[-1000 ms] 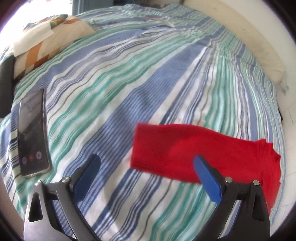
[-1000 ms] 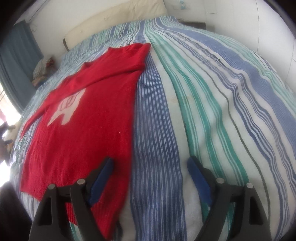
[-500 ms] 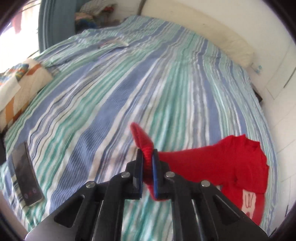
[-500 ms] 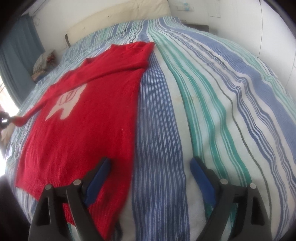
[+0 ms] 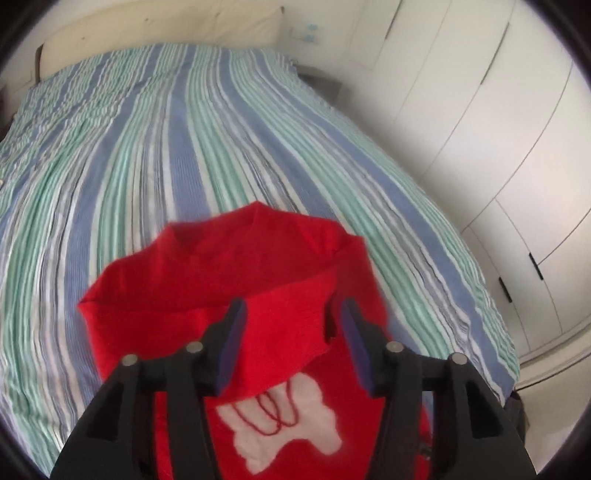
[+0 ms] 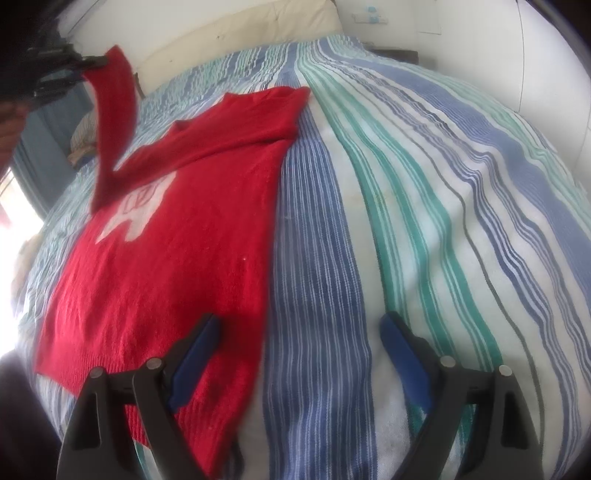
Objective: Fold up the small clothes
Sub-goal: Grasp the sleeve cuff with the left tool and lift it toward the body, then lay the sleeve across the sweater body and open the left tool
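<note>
A red knit sweater (image 6: pixel 177 258) with a white motif (image 6: pixel 136 210) lies flat on the striped bedspread (image 6: pixel 443 184). Its left sleeve (image 6: pixel 110 122) is lifted and hangs from my left gripper (image 6: pixel 92 62) at the top left of the right wrist view. In the left wrist view my left gripper (image 5: pixel 291 314) hovers over the sweater (image 5: pixel 207 291). Its jaws are opening, the folded-over sleeve lies loose between them, and the pads do not press it. My right gripper (image 6: pixel 300 325) is open above the sweater's right hem edge and holds nothing.
A cream headboard cushion (image 5: pixel 147 33) lines the far end of the bed. White wardrobe doors (image 5: pixel 480 129) stand along the bed's right side. A person's hand (image 6: pixel 7 122) shows behind the left gripper. Bare bedspread stretches to the right of the sweater.
My left gripper shut on the sleeve's cuff, lifted it and swung it across over the sweater's body, then its jaws parted. The right gripper stayed where it was.
</note>
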`<action>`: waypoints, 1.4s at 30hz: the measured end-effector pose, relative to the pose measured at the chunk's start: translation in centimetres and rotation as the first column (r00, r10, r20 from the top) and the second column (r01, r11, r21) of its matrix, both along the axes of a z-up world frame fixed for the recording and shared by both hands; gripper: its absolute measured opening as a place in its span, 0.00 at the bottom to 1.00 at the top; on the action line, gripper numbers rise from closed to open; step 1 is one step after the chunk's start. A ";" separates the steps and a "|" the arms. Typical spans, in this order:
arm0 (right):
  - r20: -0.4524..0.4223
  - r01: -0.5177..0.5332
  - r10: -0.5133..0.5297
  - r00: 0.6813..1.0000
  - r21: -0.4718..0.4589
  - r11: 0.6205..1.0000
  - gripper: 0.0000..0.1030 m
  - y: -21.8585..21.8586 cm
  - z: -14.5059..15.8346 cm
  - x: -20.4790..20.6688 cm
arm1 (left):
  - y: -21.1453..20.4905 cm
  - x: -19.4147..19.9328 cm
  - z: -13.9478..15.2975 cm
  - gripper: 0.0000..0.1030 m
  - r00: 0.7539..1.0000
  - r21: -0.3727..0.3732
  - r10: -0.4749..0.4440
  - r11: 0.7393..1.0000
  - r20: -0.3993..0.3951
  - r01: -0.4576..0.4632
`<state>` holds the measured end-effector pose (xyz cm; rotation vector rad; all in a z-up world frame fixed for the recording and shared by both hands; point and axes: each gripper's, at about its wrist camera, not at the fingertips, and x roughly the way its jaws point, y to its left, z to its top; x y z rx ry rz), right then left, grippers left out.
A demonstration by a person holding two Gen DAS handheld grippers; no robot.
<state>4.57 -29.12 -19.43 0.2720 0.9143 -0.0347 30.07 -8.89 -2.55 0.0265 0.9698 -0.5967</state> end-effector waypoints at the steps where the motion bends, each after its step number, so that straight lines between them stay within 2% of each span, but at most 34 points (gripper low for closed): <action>1: 0.001 -0.004 0.004 1.000 0.000 1.000 0.85 0.0 0.0 -0.1 | 0.6 0.1 -0.6 0.57 1.000 -0.011 0.019 1.000 -0.003 -0.019; 5: 0.004 -0.016 0.016 1.000 0.005 1.000 0.85 -0.1 0.1 -0.4 | 6.8 0.2 -2.2 0.66 0.988 -0.061 0.150 0.986 -0.047 -0.153; 9: 0.001 -0.016 0.016 1.000 0.012 1.000 0.85 -0.1 0.1 -0.5 | 14.6 -2.6 -4.6 0.67 0.956 -0.012 0.285 0.958 -0.068 -0.286; 12: 0.001 -0.019 0.019 1.000 0.010 1.000 0.86 0.0 0.1 -0.5 | 18.5 -6.7 -7.5 0.69 0.934 0.004 0.336 0.941 -0.121 -0.338; 15: -0.006 -0.027 0.027 1.000 0.006 1.000 0.86 0.0 0.2 -0.3 | 18.7 -12.0 -10.4 0.71 0.934 0.020 0.317 0.948 -0.167 -0.319; 17: -0.020 -0.040 0.040 0.999 0.004 0.999 0.86 0.0 0.6 -0.2 | 17.7 -15.1 -12.4 0.71 0.938 0.096 0.298 0.954 -0.179 -0.285; 19: -0.048 -0.049 0.048 0.998 -0.009 0.999 0.85 -0.1 1.1 -0.4 | 17.0 -18.1 -13.5 0.70 0.936 0.179 0.312 0.942 -0.165 -0.283; 21: -0.089 -0.055 0.051 0.995 -0.044 0.998 0.84 -0.1 1.7 -0.9 | 16.6 -20.5 -12.9 0.72 0.936 0.152 0.320 0.943 -0.149 -0.298; 23: -0.104 -0.082 0.076 0.992 -0.057 0.995 0.84 0.2 2.8 -1.9 | 16.0 -22.3 -12.2 0.79 0.937 0.081 0.306 0.952 -0.165 -0.297; 24: -0.097 -0.105 0.100 0.990 -0.044 0.993 0.84 0.5 3.4 -2.6 | 15.6 -23.0 -12.1 0.83 0.937 0.070 0.306 0.952 -0.169 -0.298; 27: -0.097 -0.182 0.185 0.978 0.036 0.983 0.84 1.6 3.9 -3.9 | 14.1 -24.6 -12.9 0.83 0.938 0.127 0.304 0.950 -0.167 -0.285; 29: -0.131 -0.206 0.219 0.967 0.111 0.972 0.79 2.0 2.8 -4.3 | 14.1 -24.3 -13.7 0.83 0.931 0.144 0.325 0.942 -0.166 -0.303; 31: -0.163 -0.177 0.204 0.965 0.162 0.971 0.73 1.8 1.7 -4.4 | 14.3 -24.6 -13.5 0.83 0.926 0.141 0.341 0.937 -0.162 -0.320; 33: -0.148 -0.147 0.176 0.973 0.184 0.972 0.72 1.3 1.8 -4.6 | 15.0 -24.4 -12.7 0.83 0.921 0.150 0.364 0.927 -0.135 -0.344; 35: -0.113 -0.139 0.156 0.981 0.147 0.979 0.72 1.3 2.8 -4.9 | 15.3 -23.6 -11.5 0.83 0.922 0.134 0.378 0.921 -0.084 -0.365; 37: -0.052 -0.139 0.142 0.989 0.062 0.988 0.72 1.5 4.3 -4.8 | 15.8 -22.5 -10.4 0.87 0.918 0.128 0.397 0.911 -0.021 -0.391; 39: 0.020 -0.096 0.097 0.995 -0.028 0.995 0.72 0.9 5.8 -4.2 | 16.7 -20.9 -9.6 0.88 0.902 0.115 0.431 0.895 0.026 -0.431; 42: 0.101 0.035 -0.029 0.994 -0.057 0.998 0.72 -1.9 7.2 -1.9 | 18.6 -17.3 -9.7 0.88 0.865 0.071 0.499 0.862 0.059 -0.502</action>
